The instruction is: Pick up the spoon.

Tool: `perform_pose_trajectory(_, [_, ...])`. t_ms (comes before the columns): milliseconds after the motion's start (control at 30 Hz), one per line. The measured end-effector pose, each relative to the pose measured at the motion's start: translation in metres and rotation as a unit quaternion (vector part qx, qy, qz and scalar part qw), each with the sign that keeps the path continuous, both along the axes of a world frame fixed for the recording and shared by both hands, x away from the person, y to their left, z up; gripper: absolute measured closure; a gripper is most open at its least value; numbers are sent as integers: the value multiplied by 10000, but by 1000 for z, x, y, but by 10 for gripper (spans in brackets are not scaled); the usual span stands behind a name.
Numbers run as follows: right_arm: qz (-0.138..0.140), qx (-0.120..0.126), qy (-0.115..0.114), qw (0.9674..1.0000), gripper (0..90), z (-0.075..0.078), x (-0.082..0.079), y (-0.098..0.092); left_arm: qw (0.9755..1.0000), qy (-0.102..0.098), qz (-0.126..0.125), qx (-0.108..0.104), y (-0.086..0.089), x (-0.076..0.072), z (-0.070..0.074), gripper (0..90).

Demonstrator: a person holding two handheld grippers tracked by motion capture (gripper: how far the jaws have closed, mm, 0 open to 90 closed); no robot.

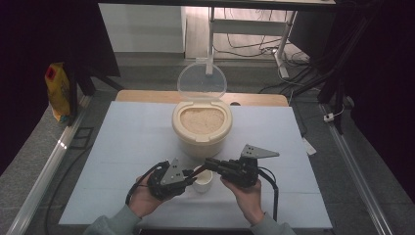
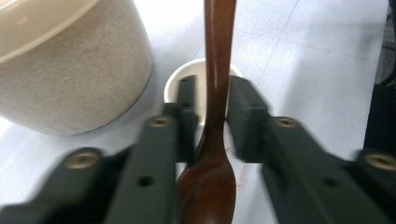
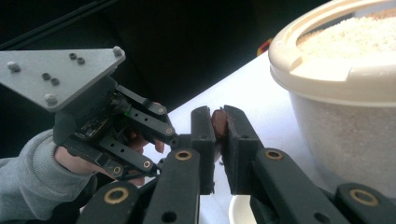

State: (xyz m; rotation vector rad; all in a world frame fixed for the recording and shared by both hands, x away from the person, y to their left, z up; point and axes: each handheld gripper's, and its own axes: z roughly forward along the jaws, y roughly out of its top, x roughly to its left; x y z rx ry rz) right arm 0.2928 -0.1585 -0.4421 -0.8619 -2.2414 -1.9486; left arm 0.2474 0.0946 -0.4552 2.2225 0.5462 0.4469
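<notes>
Passing the wooden spoon (image 2: 215, 116) from gripper to gripper near the tabletop's front edge, over the small white cup (image 1: 203, 181). The right gripper (image 3: 218, 128) is clenched on the handle tip; the left gripper (image 2: 212, 116) stands slack around the spoon's neck — pads apart. Next, I judge: left backs off, right scoops from the rice container (image 1: 201, 128).

rice bin (image 1: 201, 128) blocks ahead; table (image 1: 127, 142) free left, right.
</notes>
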Motion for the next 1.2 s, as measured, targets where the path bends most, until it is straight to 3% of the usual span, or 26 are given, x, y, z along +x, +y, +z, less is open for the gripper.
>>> perform_pose_trajectory(33, [0, 0, 0, 10000, 830, 0, 0, 0, 10000, 32, 25, -59, 2, 0, 0, 647])
perform_pose_trajectory(167, [-21, 76, -108, 9999, 831, 3, 0, -5, 9987, 217, 228, -389, 18, 1, 0, 447])
perform_pose_trajectory(433, [-114, 129, -226, 9996, 831, 6, 2, -13, 9936, 496, 651, -781, 58, 0, -10, 361])
perform_pose_trajectory(633, [-154, 231, -318, 9991, 831, 11, 2, -20, 9908, 511, 930, -840, 83, -7, -22, 319])
perform_pose_trajectory(833, [-207, 319, -441, 9983, 831, 18, 1, -26, 9859, 675, 1268, -862, 109, -10, -39, 311])
perform_pose_trajectory(1000, [-252, 405, -511, 9976, 831, 24, 0, -32, 9827, 751, 1425, -913, 121, -11, -47, 302])
perform_pose_trajectory(1200, [-302, 536, -609, 9962, 831, 31, -1, -39, 9811, 783, 1528, -891, 128, -10, -51, 297])
